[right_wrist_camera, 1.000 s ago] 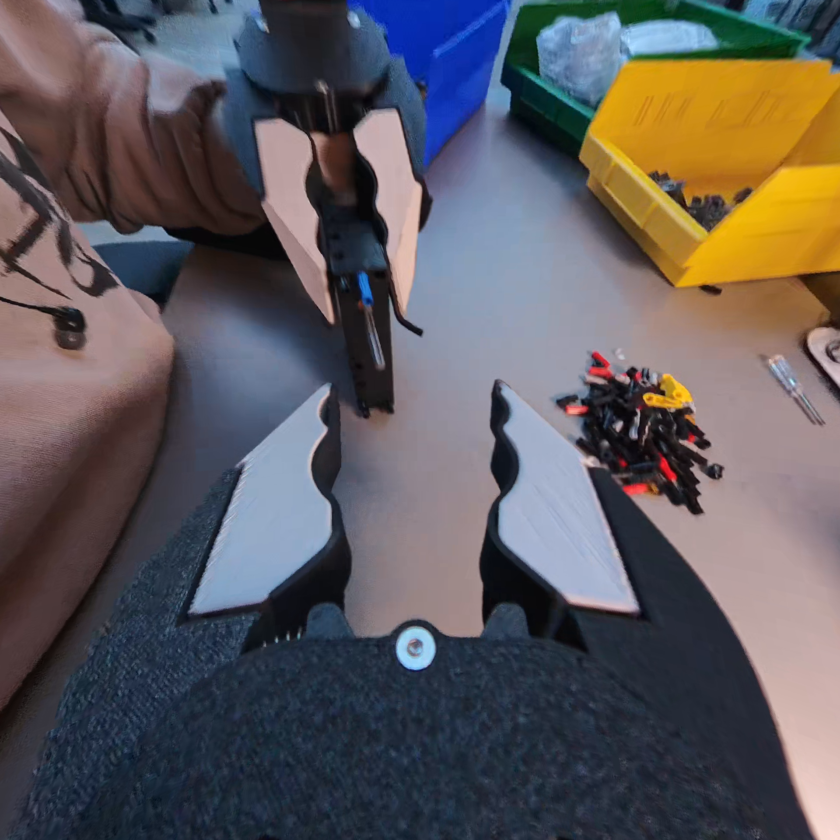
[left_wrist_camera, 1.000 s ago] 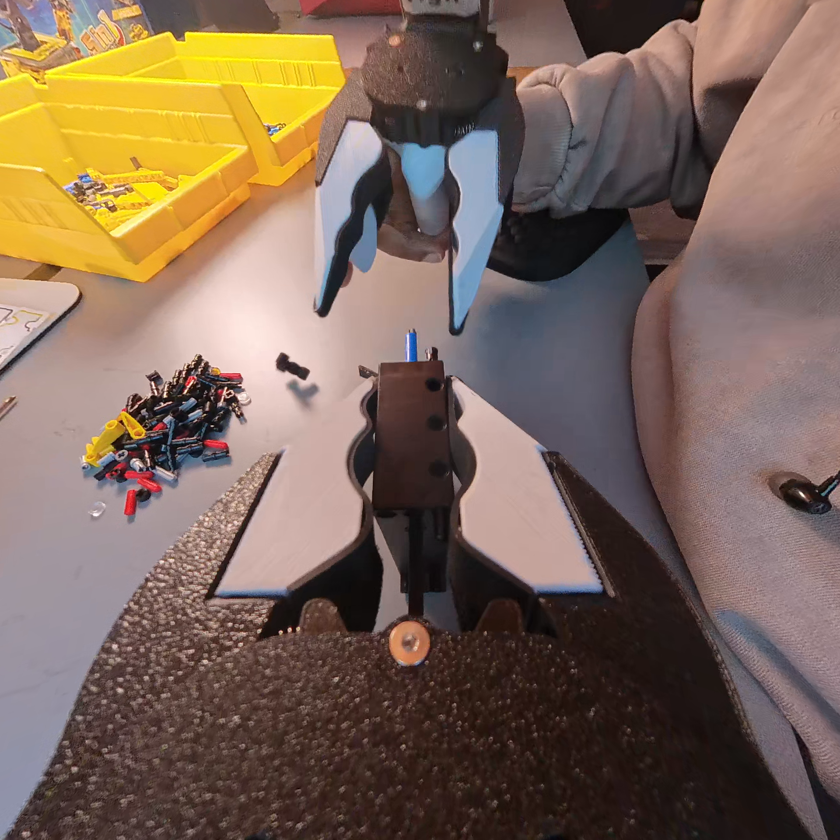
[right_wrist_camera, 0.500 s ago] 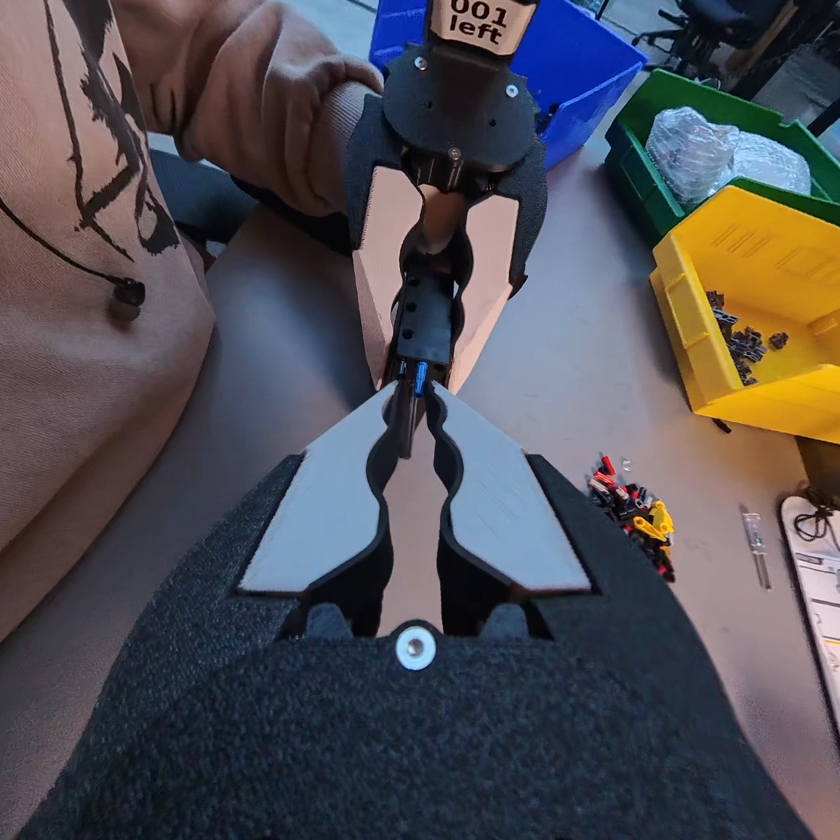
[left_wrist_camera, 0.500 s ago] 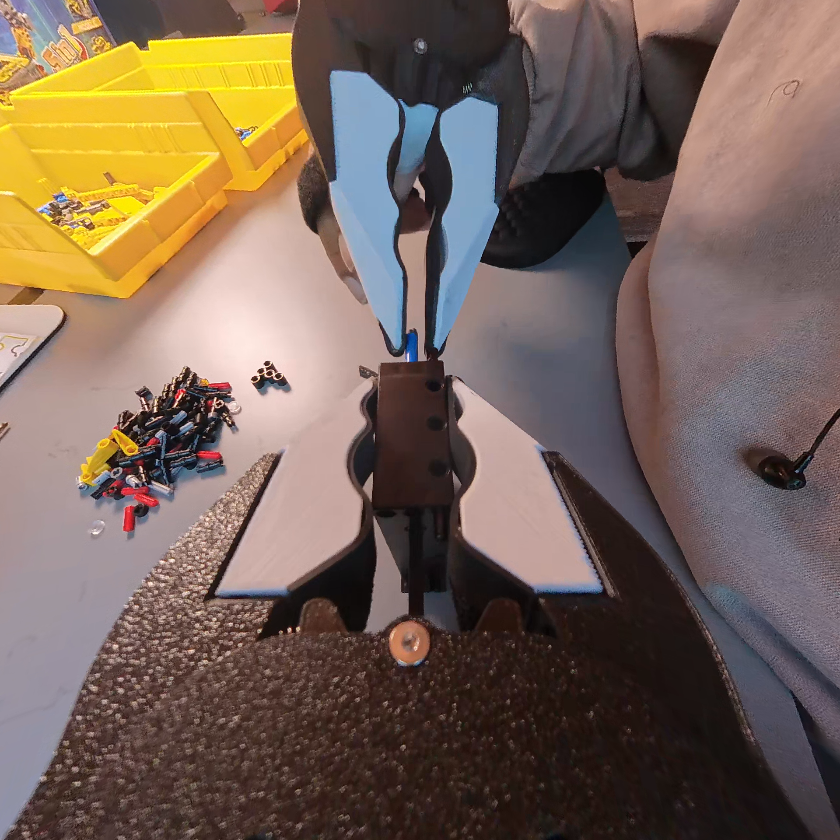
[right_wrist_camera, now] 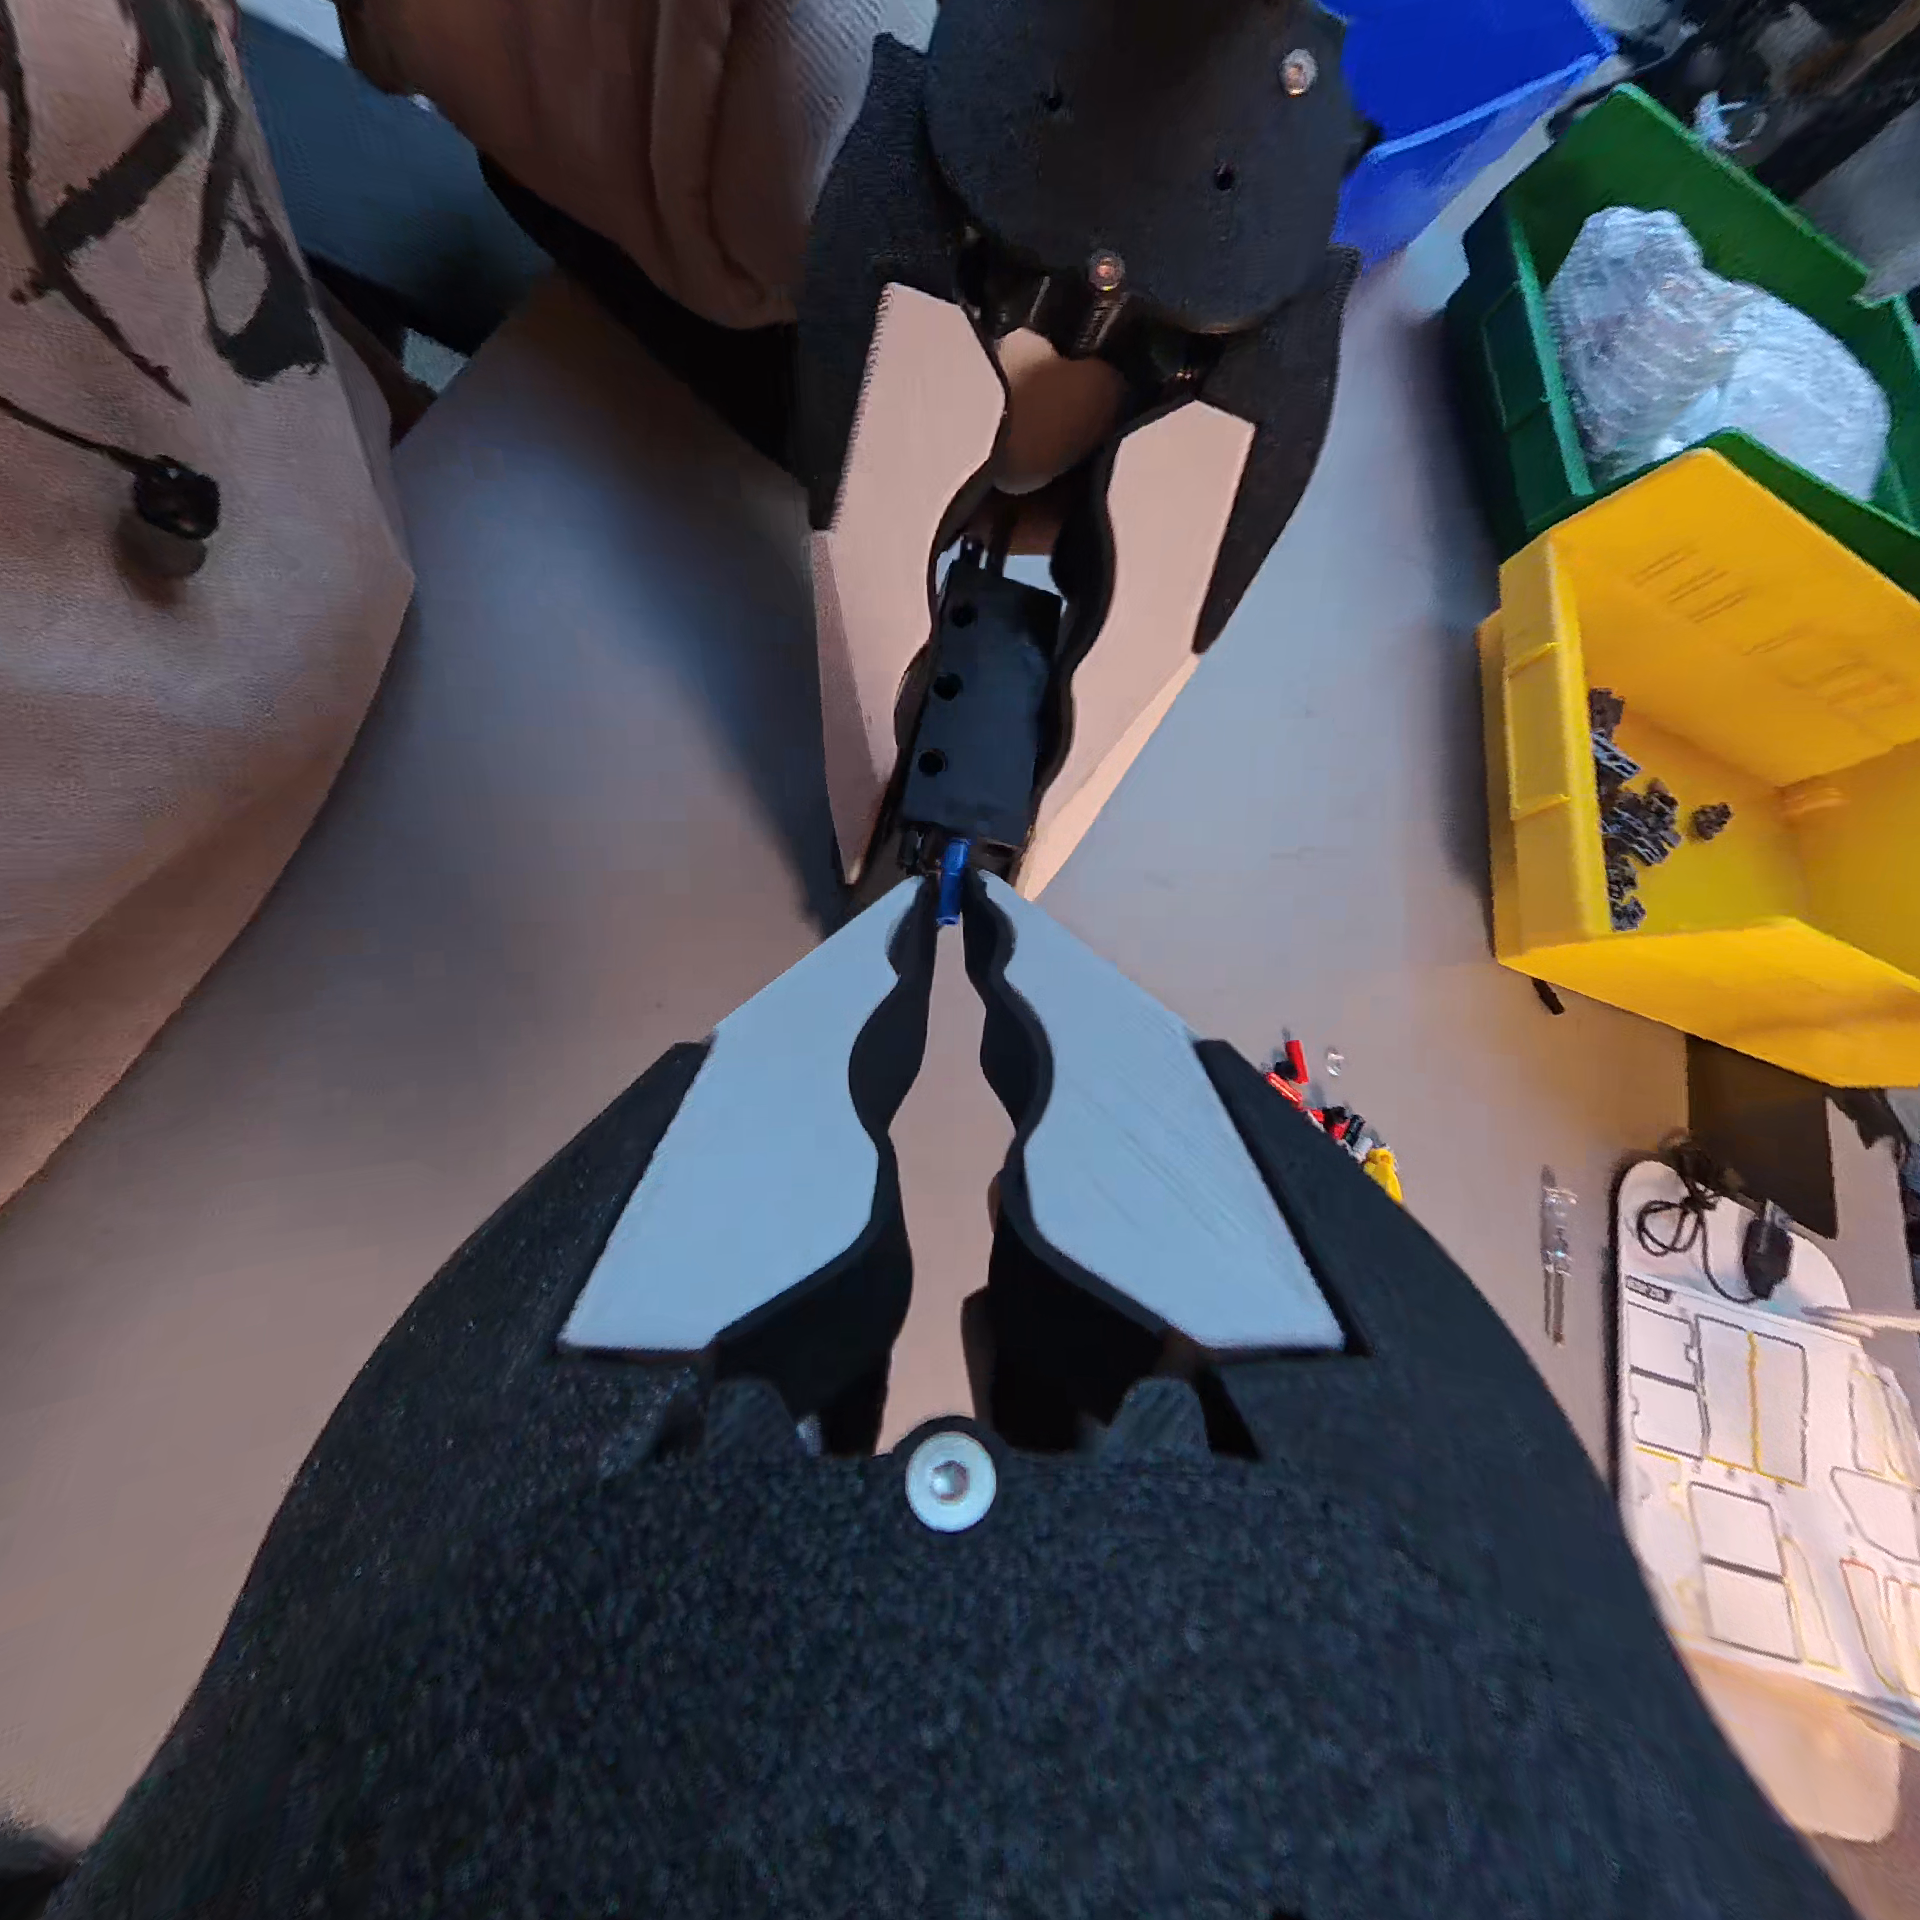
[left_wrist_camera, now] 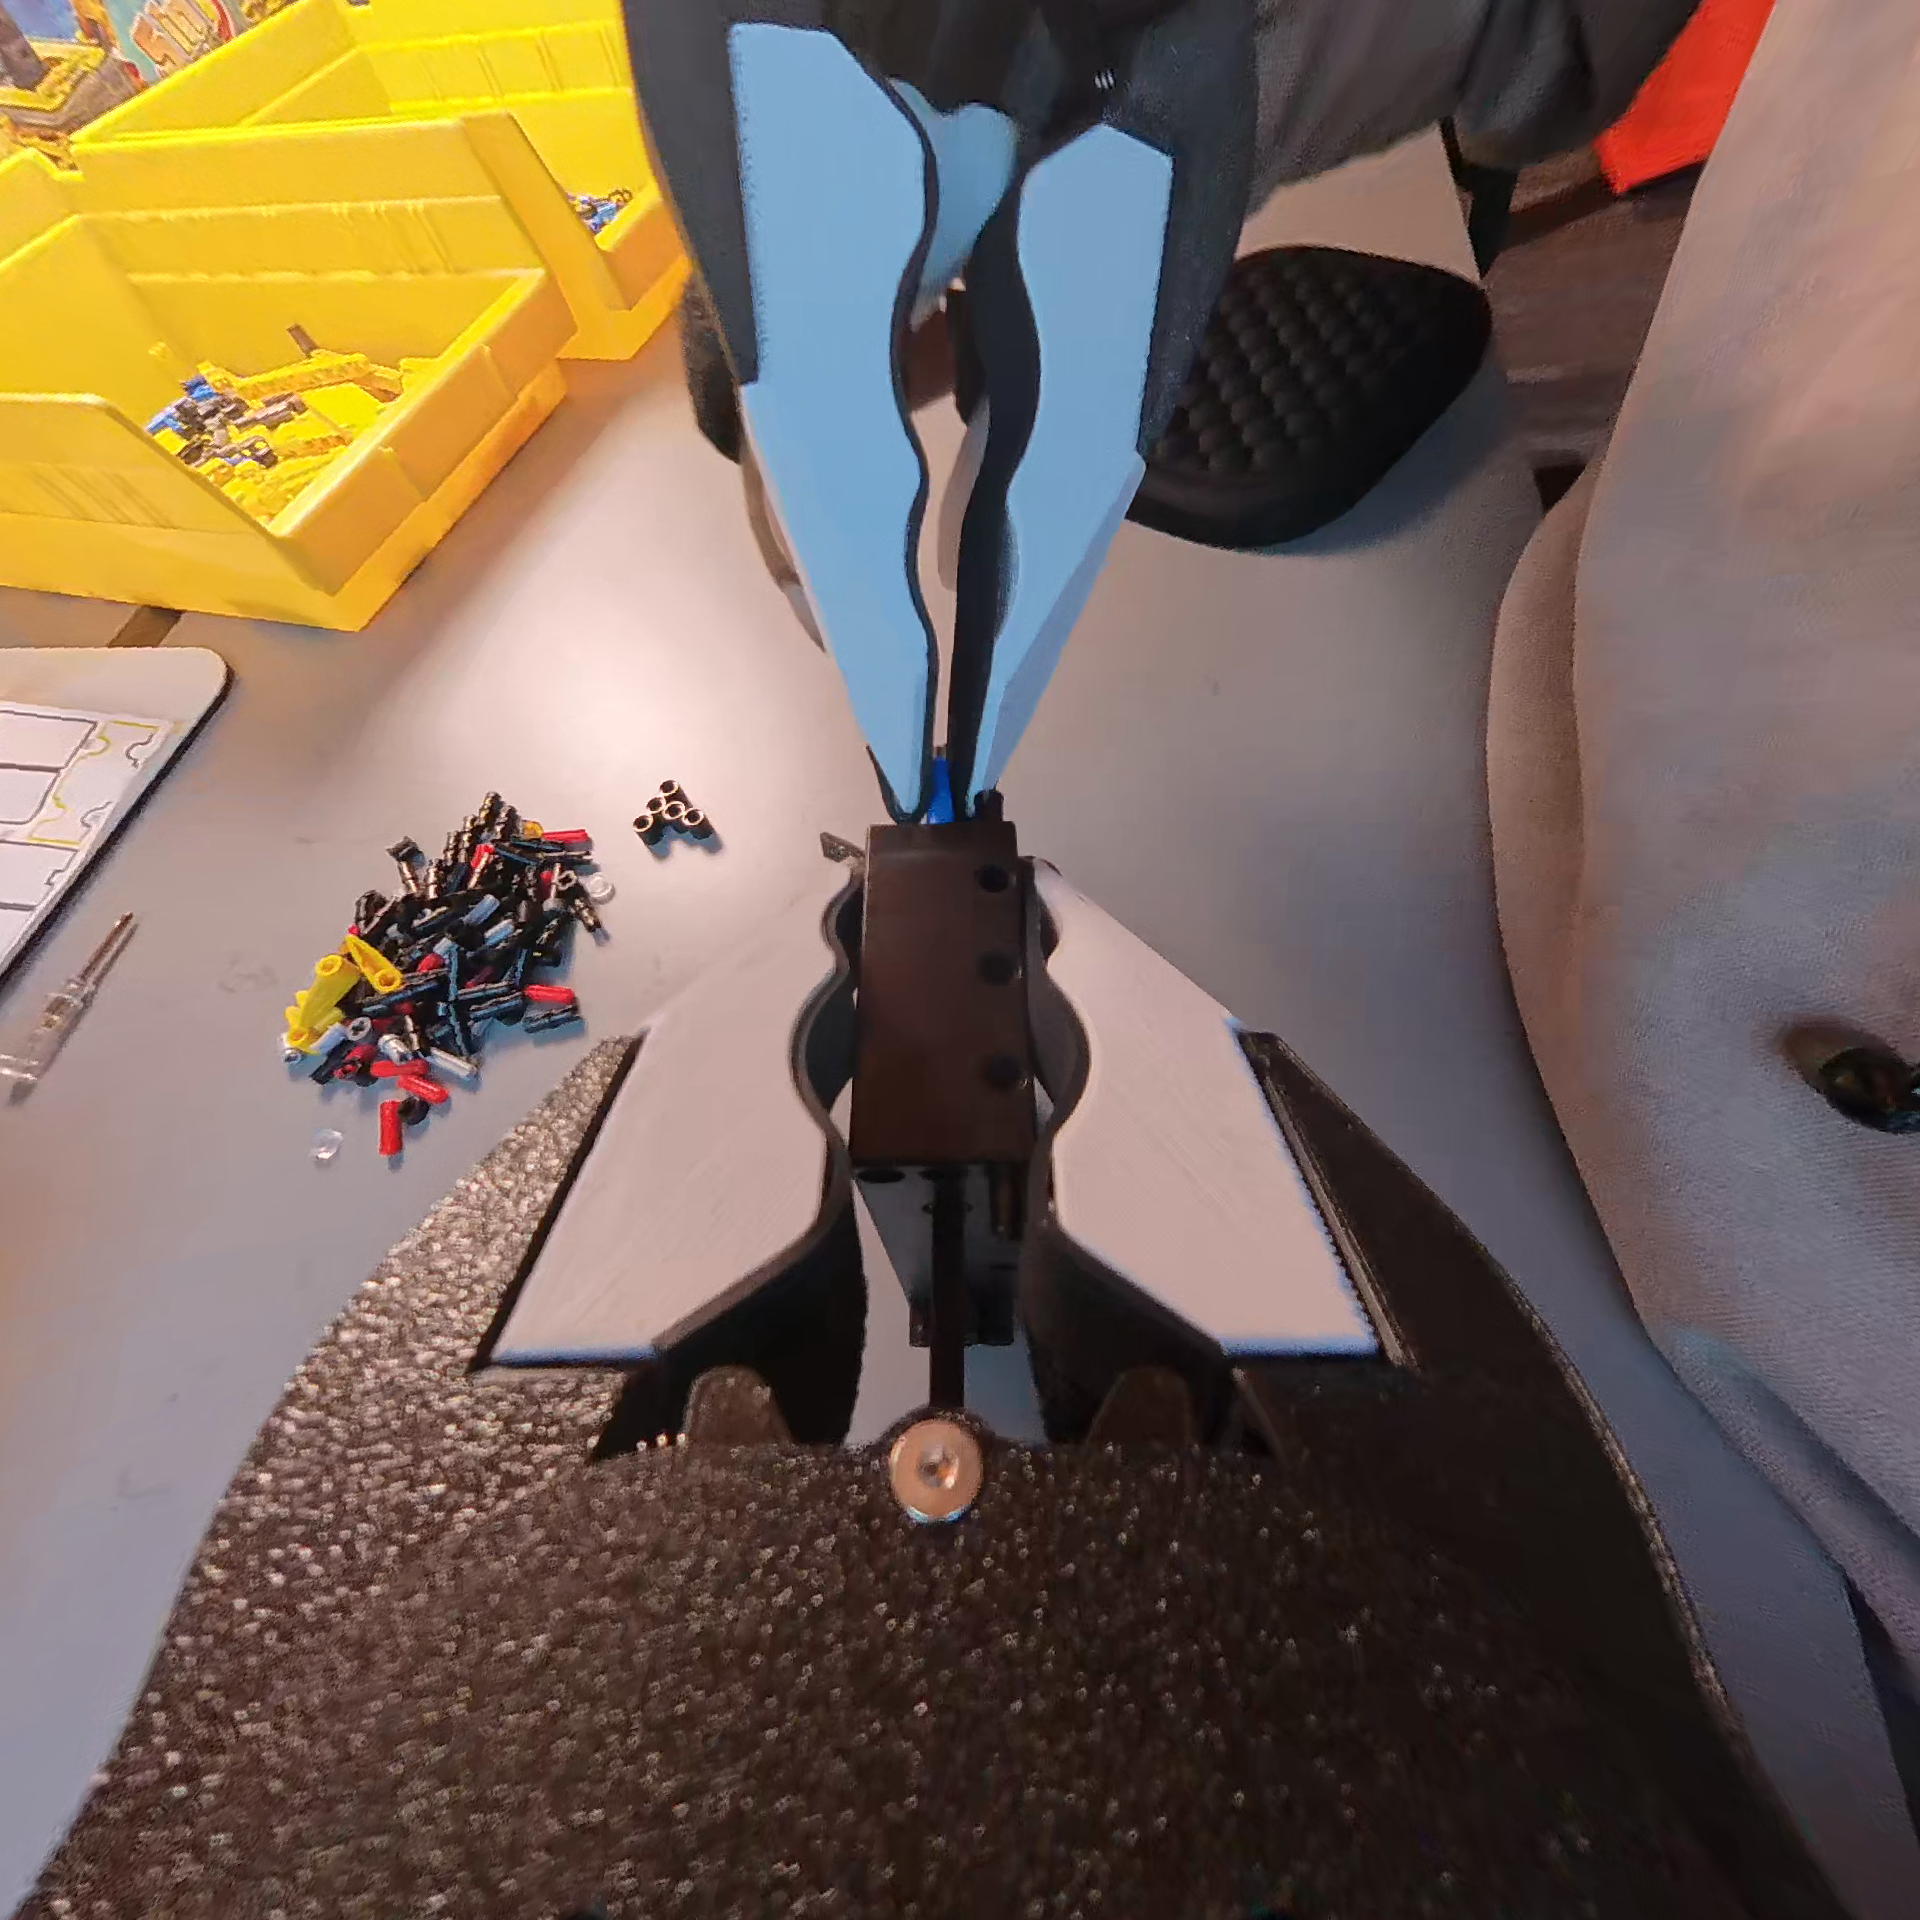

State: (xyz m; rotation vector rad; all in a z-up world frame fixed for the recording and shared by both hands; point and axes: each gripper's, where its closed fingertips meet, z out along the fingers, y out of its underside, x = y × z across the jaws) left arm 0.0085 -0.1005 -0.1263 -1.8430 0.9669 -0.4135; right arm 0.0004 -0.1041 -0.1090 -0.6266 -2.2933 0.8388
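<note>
My left gripper (left_wrist_camera: 948,883) is shut on a black block with side holes (left_wrist_camera: 940,997) and holds it above the grey table. A blue pin (left_wrist_camera: 940,792) sticks out of the block's far end. My right gripper (left_wrist_camera: 943,805) comes in from above, facing the left one, and its tips are closed on the blue pin. In the right wrist view the right gripper (right_wrist_camera: 945,896) pinches the blue pin (right_wrist_camera: 950,883) at the near end of the black block (right_wrist_camera: 977,717), which sits between the left gripper's fingers (right_wrist_camera: 862,623).
A pile of small black, red and yellow parts (left_wrist_camera: 447,956) and a small black piece (left_wrist_camera: 673,821) lie to the left. Yellow bins (left_wrist_camera: 260,312) stand behind, with green (right_wrist_camera: 1538,260) and blue (right_wrist_camera: 1455,104) bins. An instruction sheet (right_wrist_camera: 1766,1455), a screwdriver (left_wrist_camera: 62,997) and a person's beige sweatshirt (left_wrist_camera: 1714,831) are close by. Less than 4 cm separates the two grippers' tips.
The right gripper was open and apart from the block; it has moved in and closed its tips on the blue pin. The left gripper has kept hold of the block.
</note>
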